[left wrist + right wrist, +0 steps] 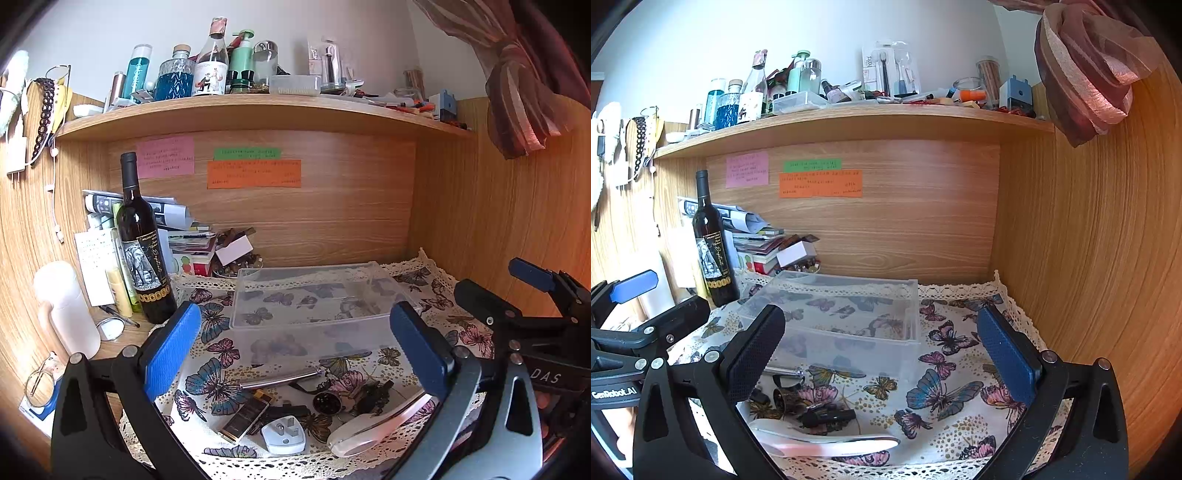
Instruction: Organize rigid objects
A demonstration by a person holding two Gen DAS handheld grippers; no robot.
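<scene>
Left claw spread wide, empty; clear bin just beyond, plug below. Right claw likewise agape, empty, over butterfly cloth

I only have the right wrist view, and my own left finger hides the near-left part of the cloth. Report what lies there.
Observer: A white plug adapter lies on the butterfly cloth, near its front edge.
Operator: Name its neighbour.
Observer: A gold-and-black flat pack lies just to its left, close against it.
Operator: Now tell me what is by the wine bottle's base.
Observer: A small round mirror lies flat on the bare desk, left of the wine bottle.
</scene>
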